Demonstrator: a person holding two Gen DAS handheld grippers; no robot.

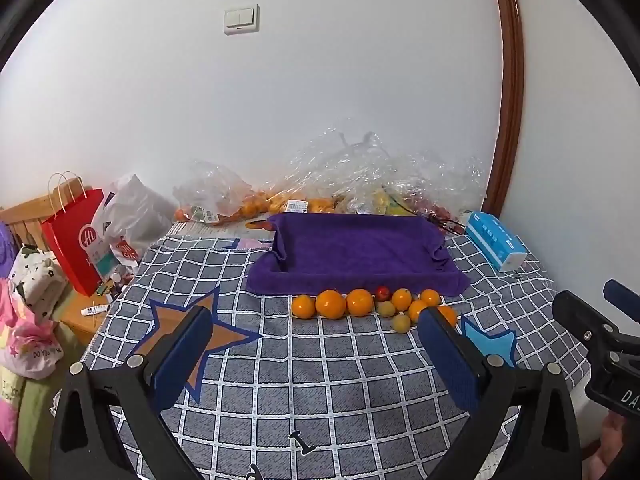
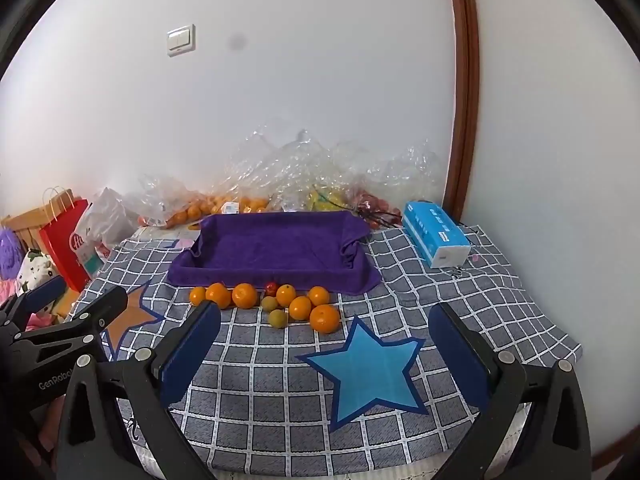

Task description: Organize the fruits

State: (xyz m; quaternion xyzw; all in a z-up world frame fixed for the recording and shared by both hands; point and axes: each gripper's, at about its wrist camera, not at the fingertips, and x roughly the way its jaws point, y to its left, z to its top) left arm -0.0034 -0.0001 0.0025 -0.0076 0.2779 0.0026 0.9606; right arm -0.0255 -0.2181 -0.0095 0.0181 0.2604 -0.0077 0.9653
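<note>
Several oranges, two small yellow-green fruits and one small red fruit lie in a loose row on the checked cloth, just in front of a tray lined with a purple towel. The tray looks empty. My left gripper is open and empty, short of the fruit. My right gripper is open and empty, also short of the fruit. Each gripper shows at the edge of the other's view: the right one in the left wrist view, the left one in the right wrist view.
Clear plastic bags with more fruit pile against the wall behind the tray. A blue tissue pack lies at the back right. A red paper bag and clutter stand left of the table.
</note>
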